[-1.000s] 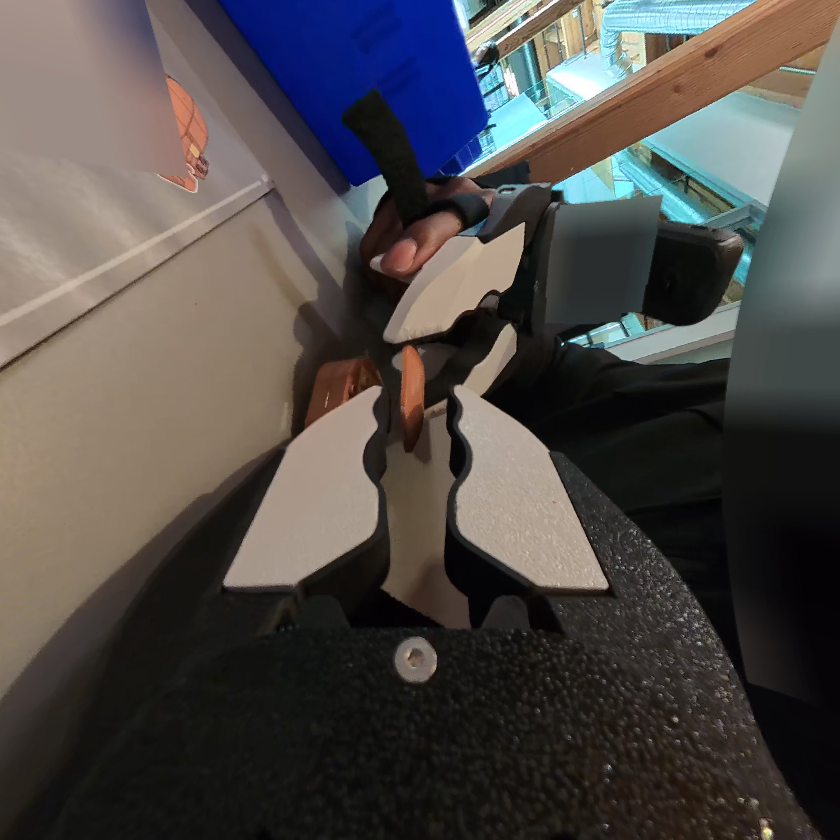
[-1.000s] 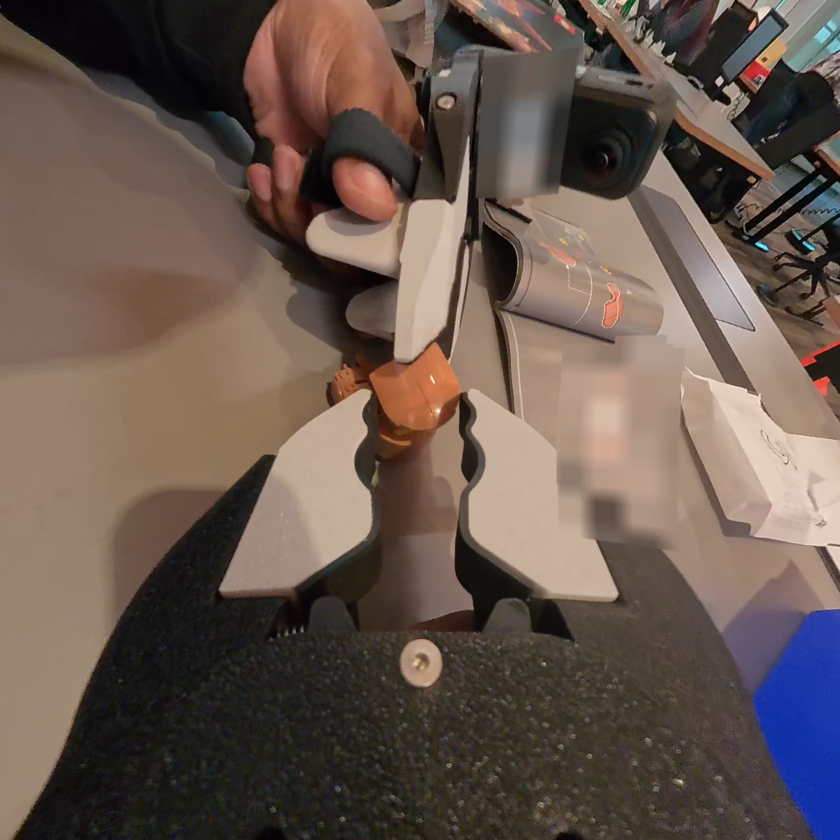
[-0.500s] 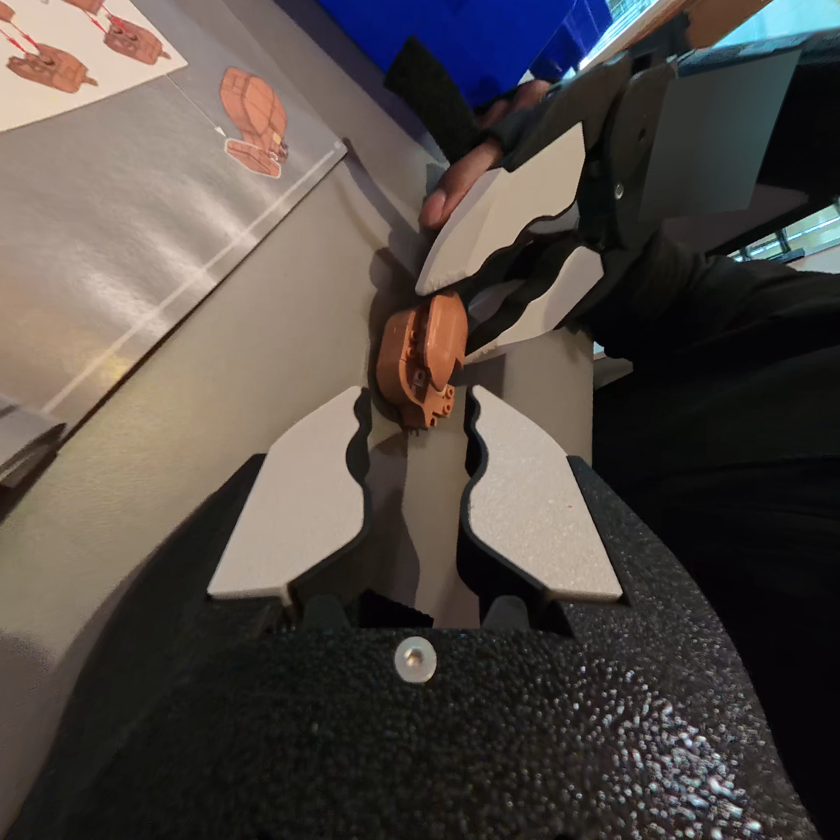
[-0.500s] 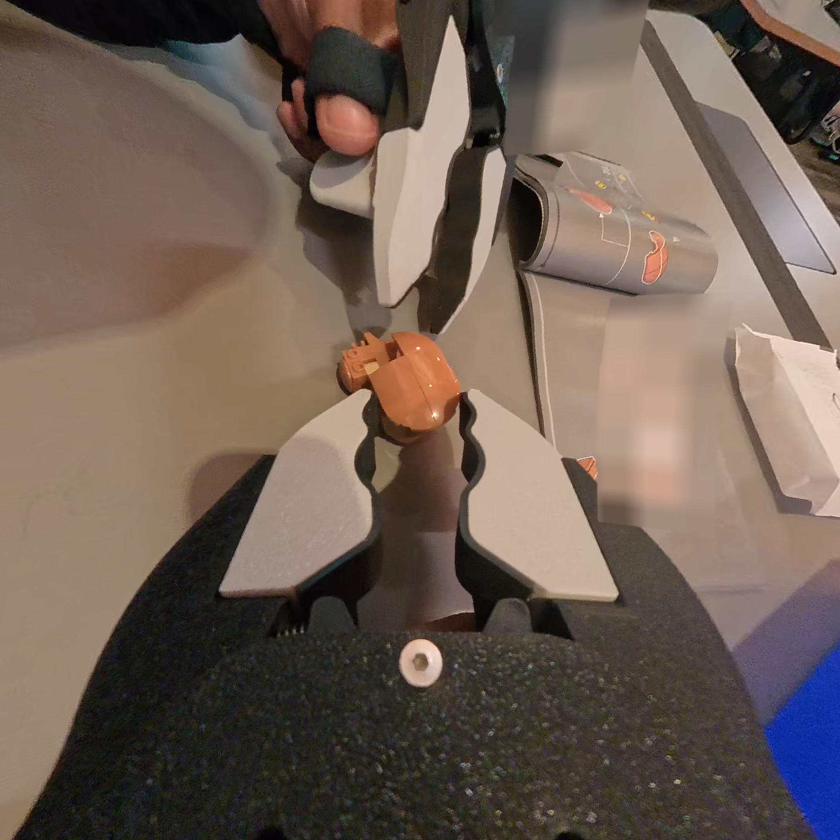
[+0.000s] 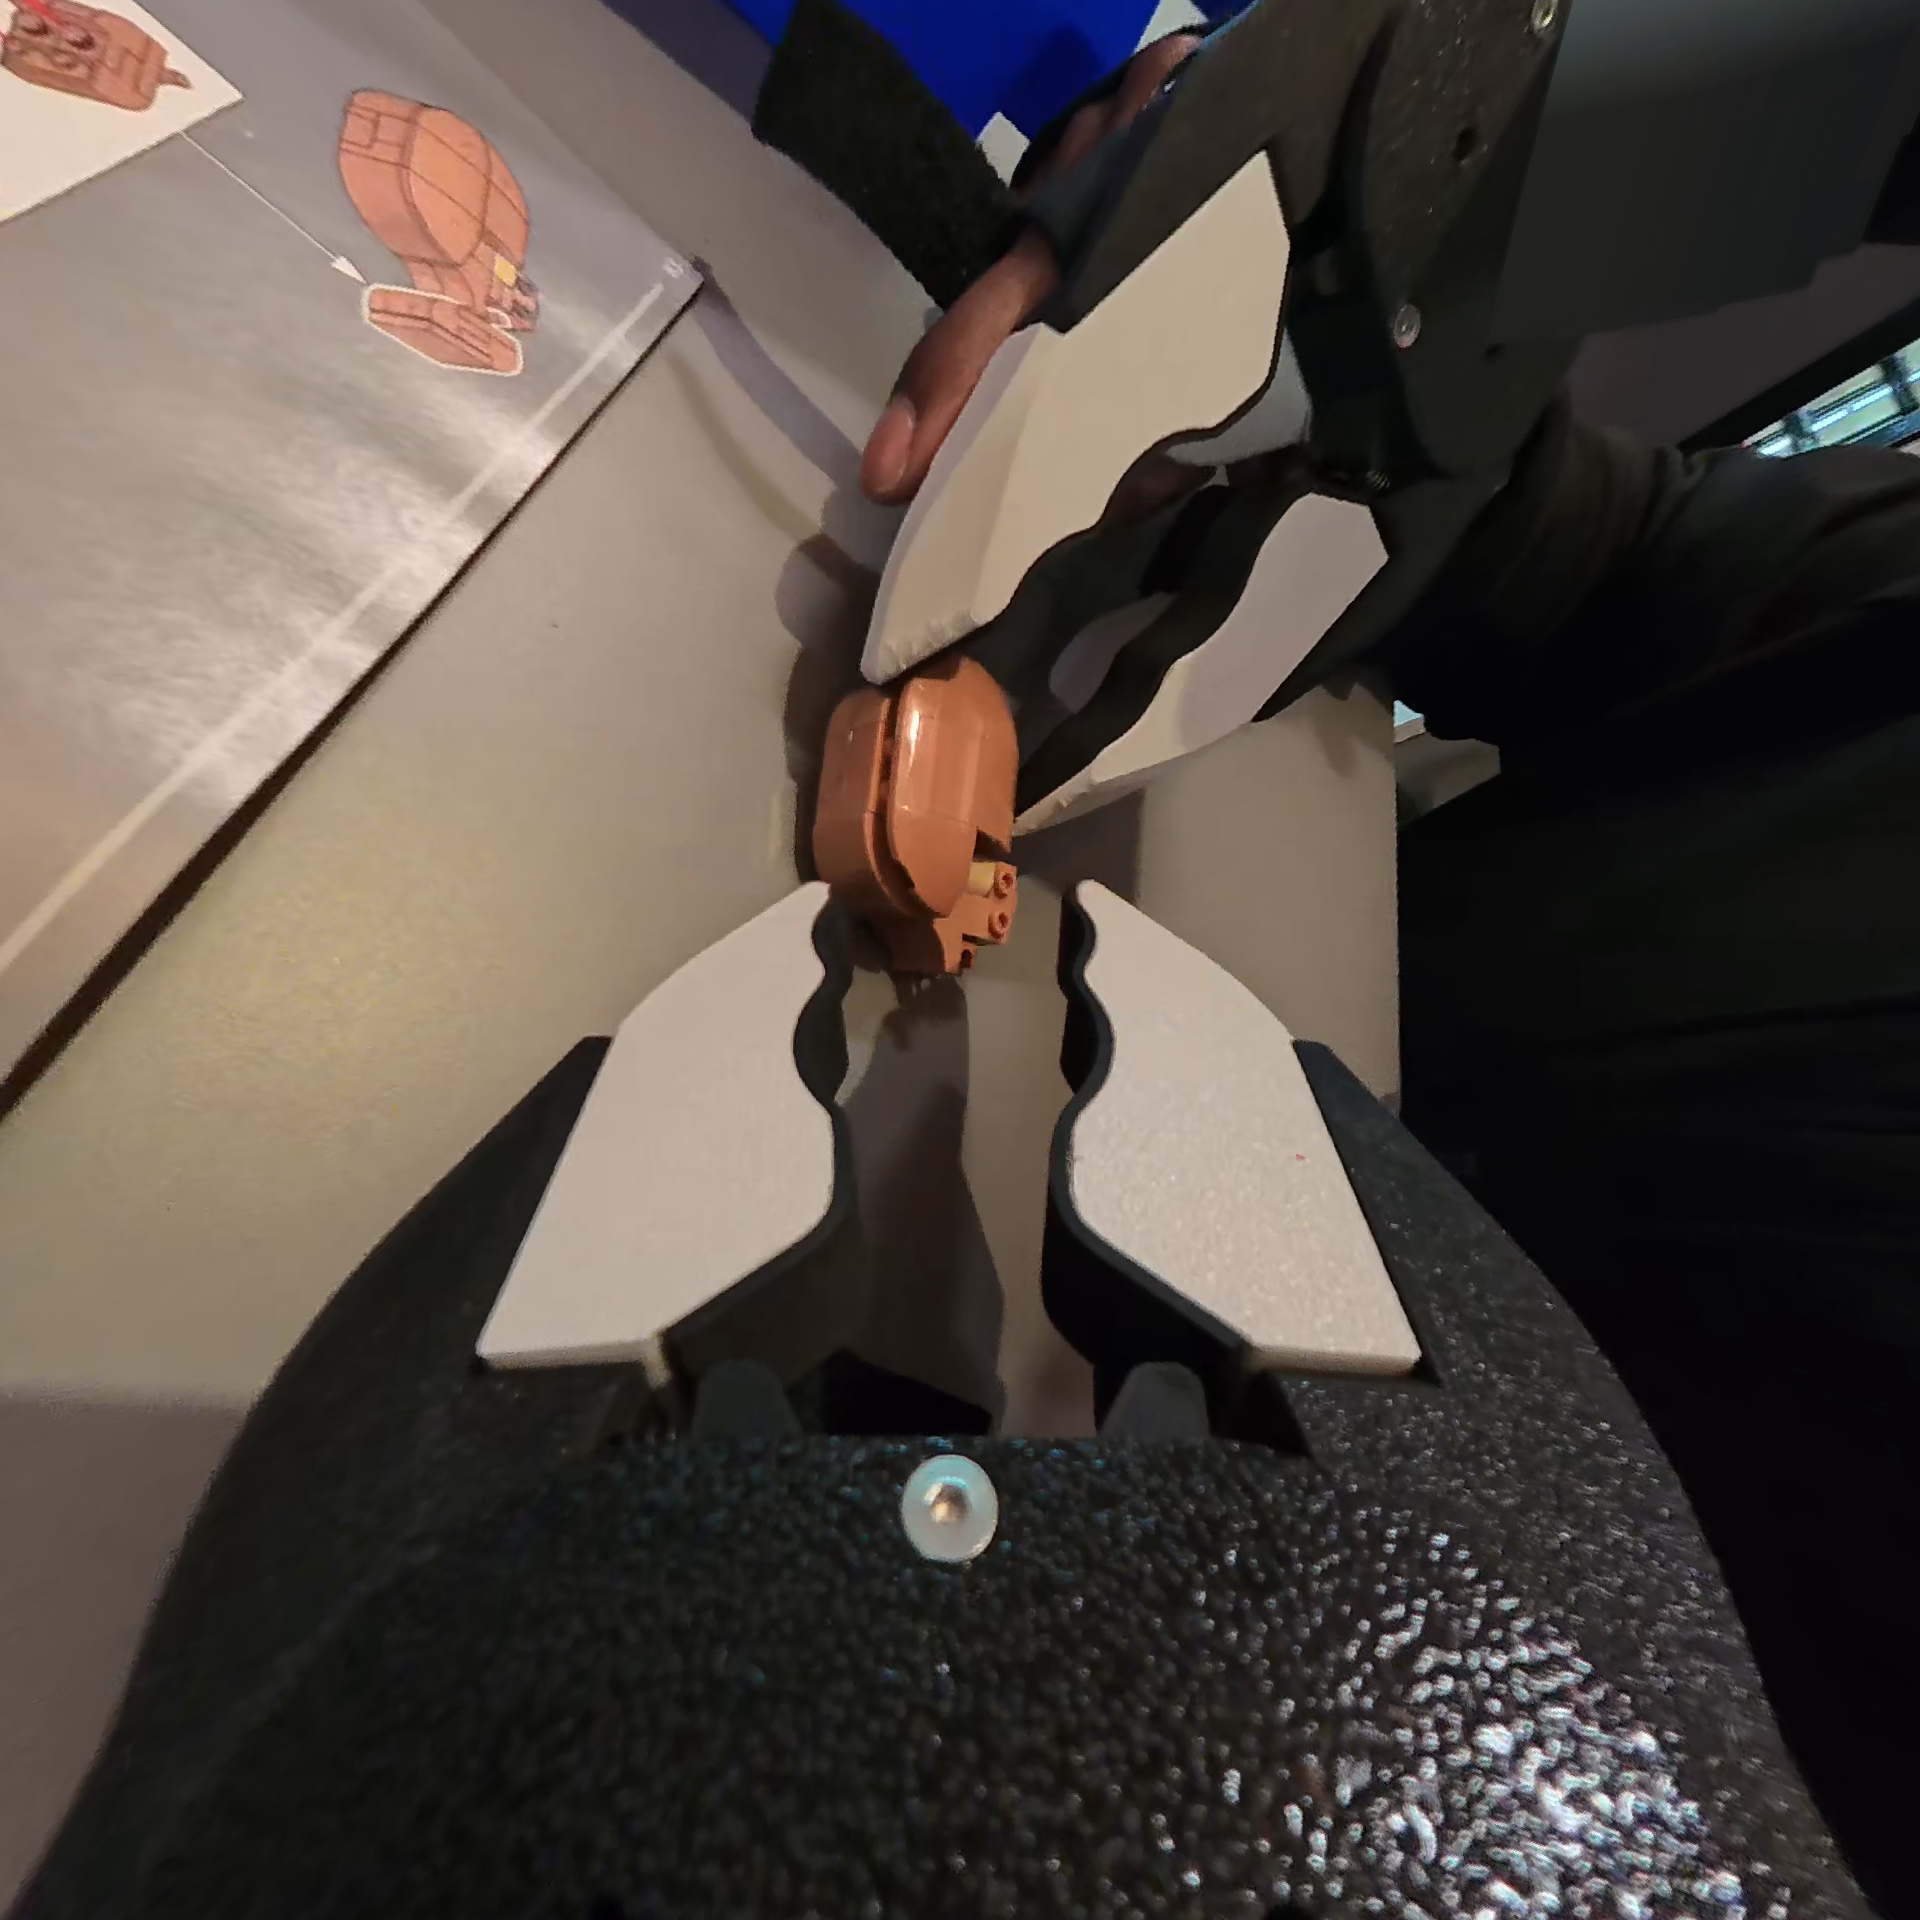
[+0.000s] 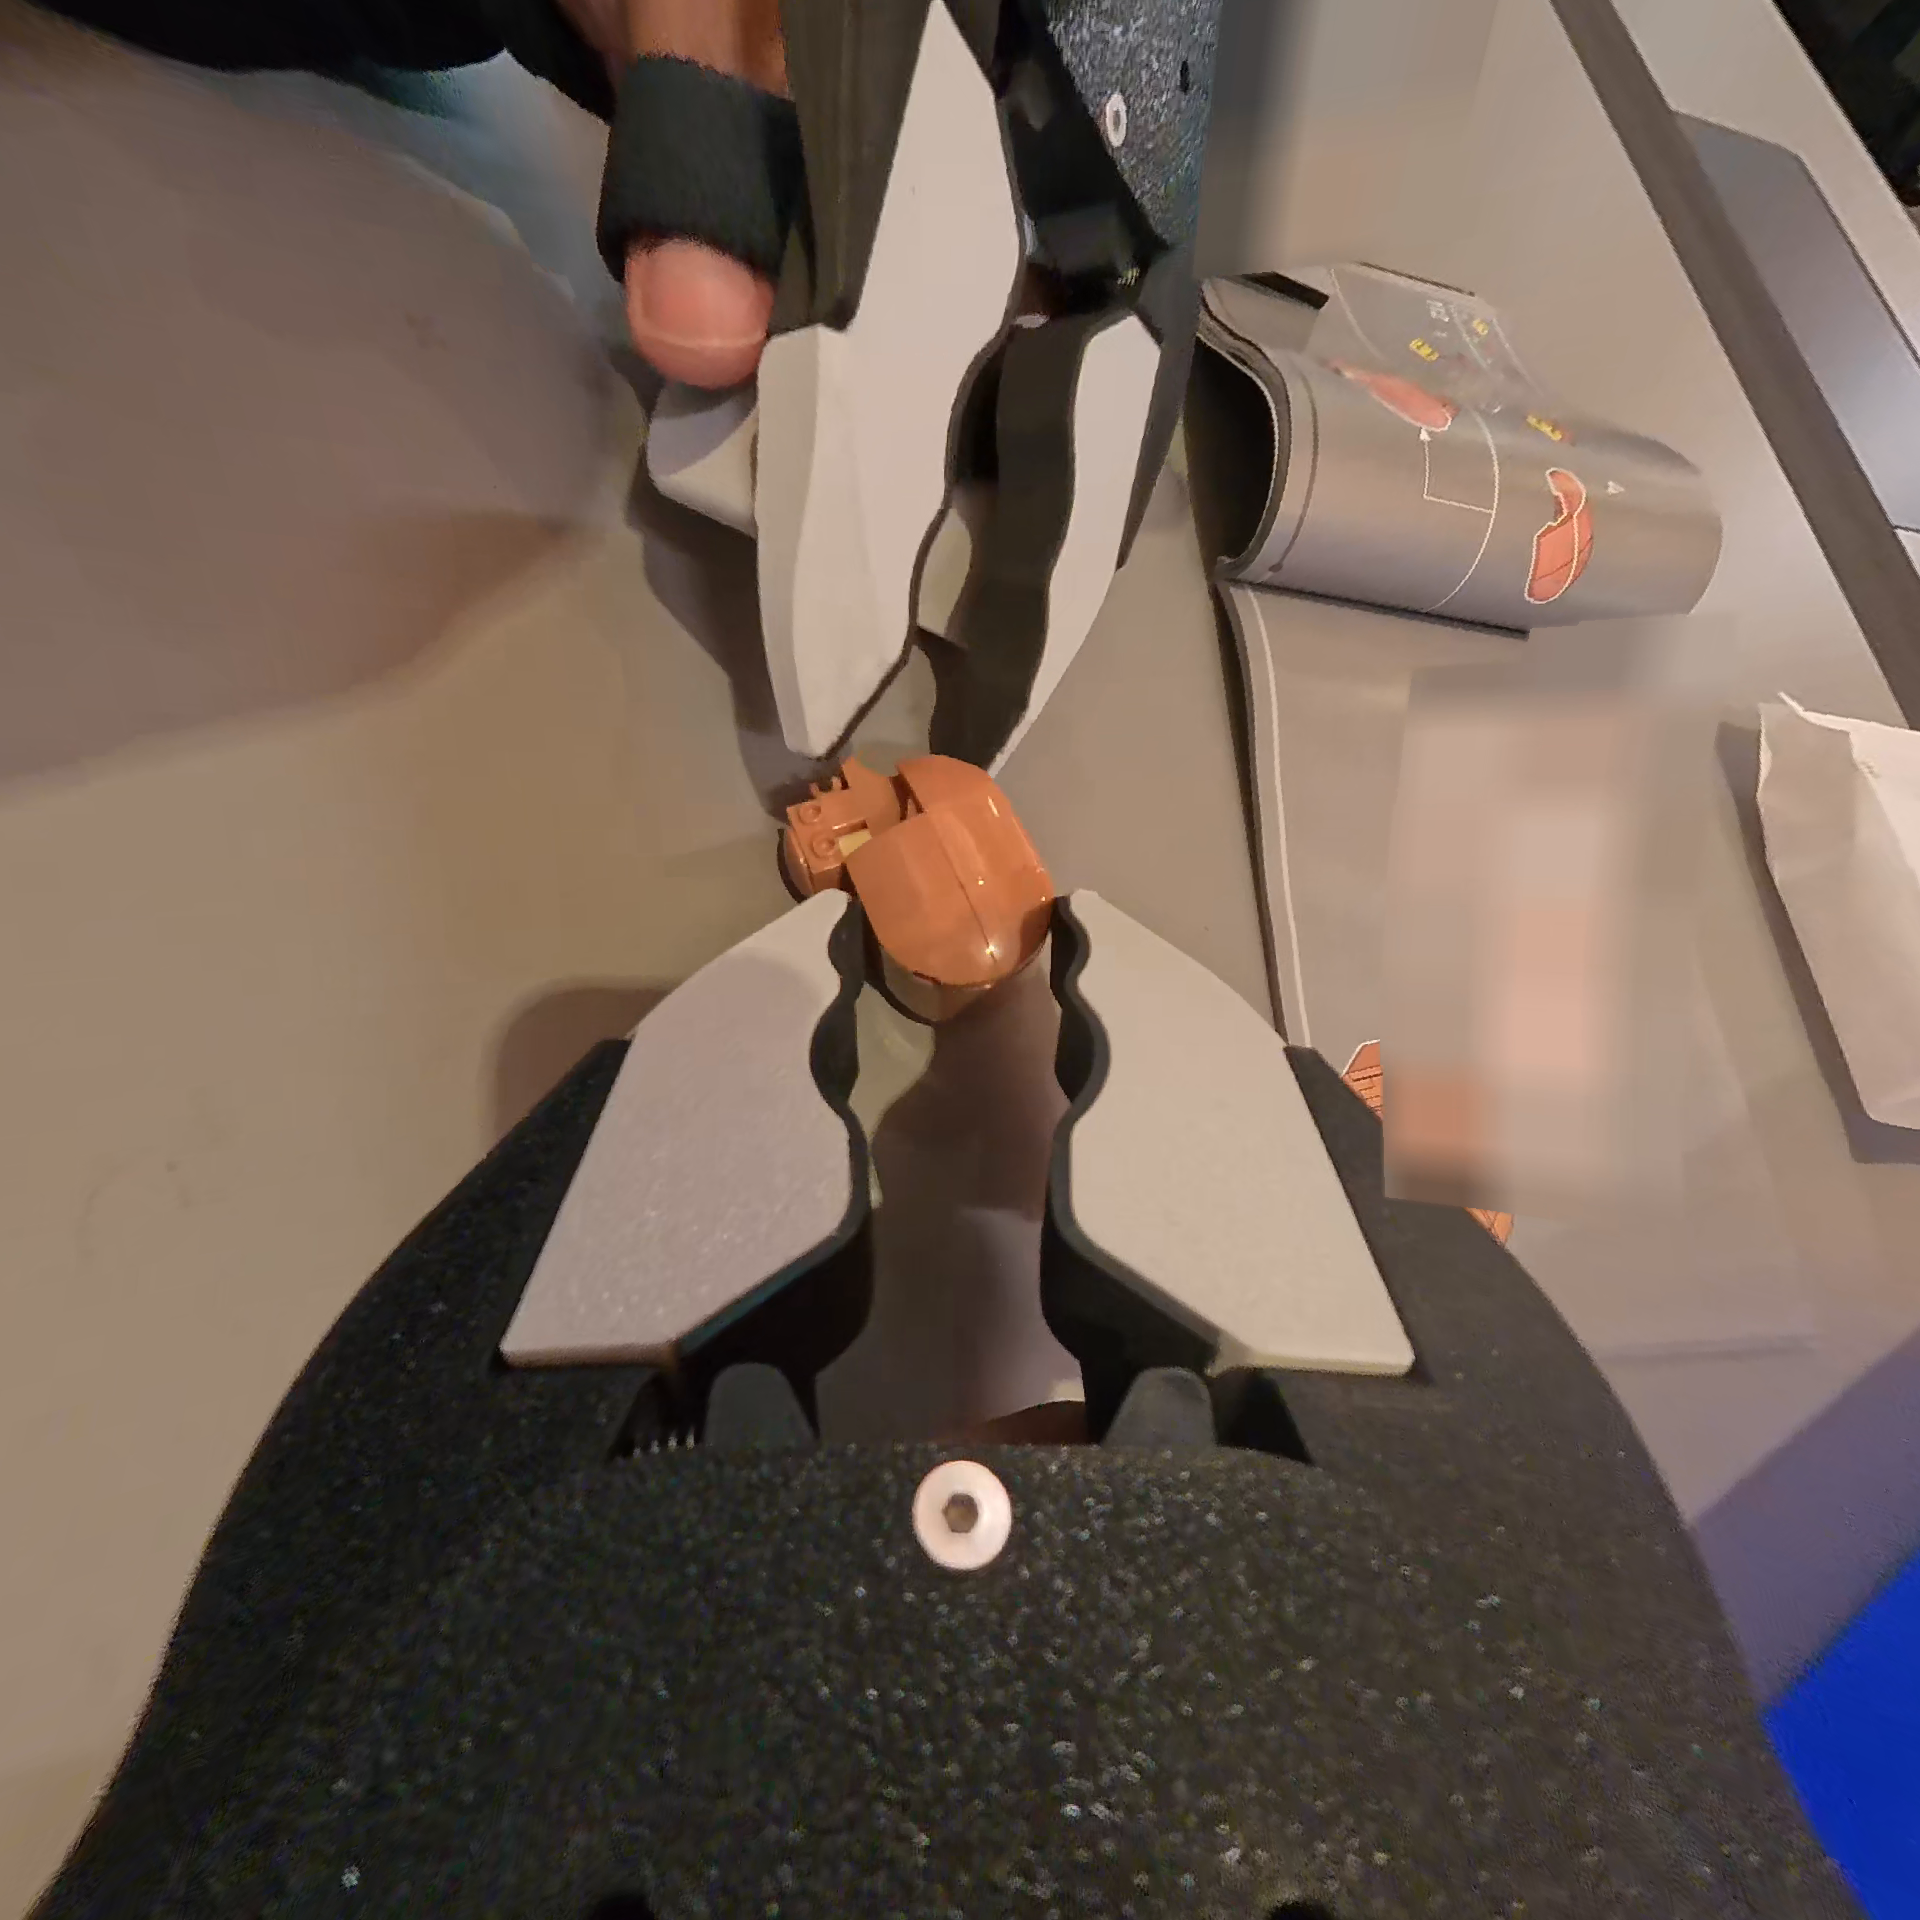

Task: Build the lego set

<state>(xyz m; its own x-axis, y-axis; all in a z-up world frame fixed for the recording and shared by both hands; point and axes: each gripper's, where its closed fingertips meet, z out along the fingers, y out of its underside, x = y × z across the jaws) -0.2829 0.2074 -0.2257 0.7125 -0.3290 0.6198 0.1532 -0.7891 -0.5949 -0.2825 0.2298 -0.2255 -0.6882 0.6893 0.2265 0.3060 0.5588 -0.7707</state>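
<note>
- On the matte grey tabletop [image 6: 312,831], a rounded, glossy brown lego piece [image 6: 935,873] lies between both claws.
- Left claw [image 5: 945,925], grey textured fingers spread, nearly touches its studded end.
- Right claw [image 6: 951,925], spread, flanks its smooth dome.
- Glossy instruction booklet [image 6: 1455,499] curls beyond.

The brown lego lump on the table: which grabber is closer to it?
Right, just barely. The right gripper has the brown lego lump between its open fingertips. The left gripper faces it from the other side, open, one tip beside its studded end.
</note>
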